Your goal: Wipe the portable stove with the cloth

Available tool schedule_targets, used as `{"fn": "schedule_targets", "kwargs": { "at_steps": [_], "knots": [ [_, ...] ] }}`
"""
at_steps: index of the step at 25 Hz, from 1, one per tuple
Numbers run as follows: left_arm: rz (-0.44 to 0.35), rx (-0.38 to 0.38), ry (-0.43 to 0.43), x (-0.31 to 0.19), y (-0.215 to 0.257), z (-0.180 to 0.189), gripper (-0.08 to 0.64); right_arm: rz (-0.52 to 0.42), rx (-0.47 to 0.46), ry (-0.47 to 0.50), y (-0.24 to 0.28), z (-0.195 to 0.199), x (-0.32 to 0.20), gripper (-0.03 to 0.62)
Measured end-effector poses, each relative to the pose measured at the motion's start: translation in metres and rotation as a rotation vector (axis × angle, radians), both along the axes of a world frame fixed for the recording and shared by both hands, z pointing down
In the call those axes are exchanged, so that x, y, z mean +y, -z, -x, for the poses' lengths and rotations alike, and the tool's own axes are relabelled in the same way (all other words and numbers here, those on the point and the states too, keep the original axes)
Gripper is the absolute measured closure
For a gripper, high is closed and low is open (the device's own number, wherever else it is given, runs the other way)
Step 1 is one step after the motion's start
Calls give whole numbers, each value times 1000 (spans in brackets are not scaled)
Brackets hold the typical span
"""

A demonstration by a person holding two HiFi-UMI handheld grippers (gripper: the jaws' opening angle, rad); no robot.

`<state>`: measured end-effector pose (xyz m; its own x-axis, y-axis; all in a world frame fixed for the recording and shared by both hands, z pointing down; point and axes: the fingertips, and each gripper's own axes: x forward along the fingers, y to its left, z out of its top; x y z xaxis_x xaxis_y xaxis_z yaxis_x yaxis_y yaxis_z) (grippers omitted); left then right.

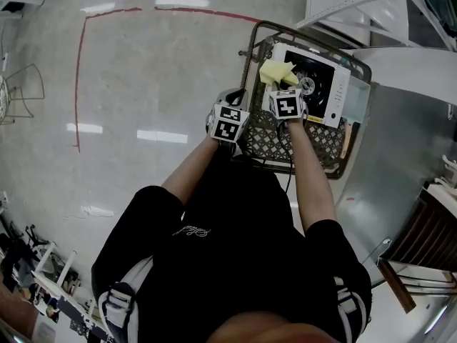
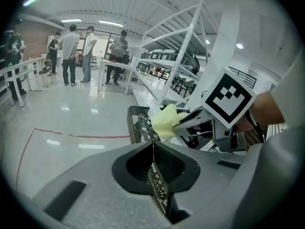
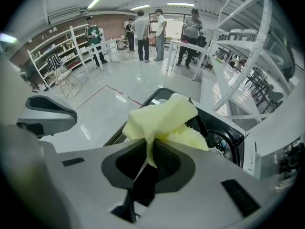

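Right tongs (image 3: 148, 163) clamp yellow cloth (image 3: 159, 120) above stove (image 1: 318, 84) | left tongs (image 2: 153, 159) closed on crate (image 2: 138, 123) wall

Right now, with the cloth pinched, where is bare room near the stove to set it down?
Bare: the grey surface between the crate and the wooden slats at right. Crowded: the crate, filled by the stove; the right gripper holds the cloth over it, and the left gripper is shut on its rim.

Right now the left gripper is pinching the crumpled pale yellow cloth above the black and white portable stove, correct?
No, the right gripper is pinching the pale yellow cloth above the black and white portable stove; the right gripper view shows it.
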<state>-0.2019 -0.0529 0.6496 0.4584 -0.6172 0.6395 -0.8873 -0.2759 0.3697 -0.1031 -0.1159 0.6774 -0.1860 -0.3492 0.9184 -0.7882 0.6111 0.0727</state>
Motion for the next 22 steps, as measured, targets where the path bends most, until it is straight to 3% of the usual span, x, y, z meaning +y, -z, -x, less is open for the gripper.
{"fn": "schedule_targets", "kwargs": {
  "at_steps": [9, 22],
  "knots": [
    [-1, -15, 34, 31, 4, -4, 537, 9, 54, 130, -2, 6, 37, 545],
    [4, -66, 63, 67, -1, -11, 537, 15, 10, 170, 0, 7, 82, 548]
  ]
}}
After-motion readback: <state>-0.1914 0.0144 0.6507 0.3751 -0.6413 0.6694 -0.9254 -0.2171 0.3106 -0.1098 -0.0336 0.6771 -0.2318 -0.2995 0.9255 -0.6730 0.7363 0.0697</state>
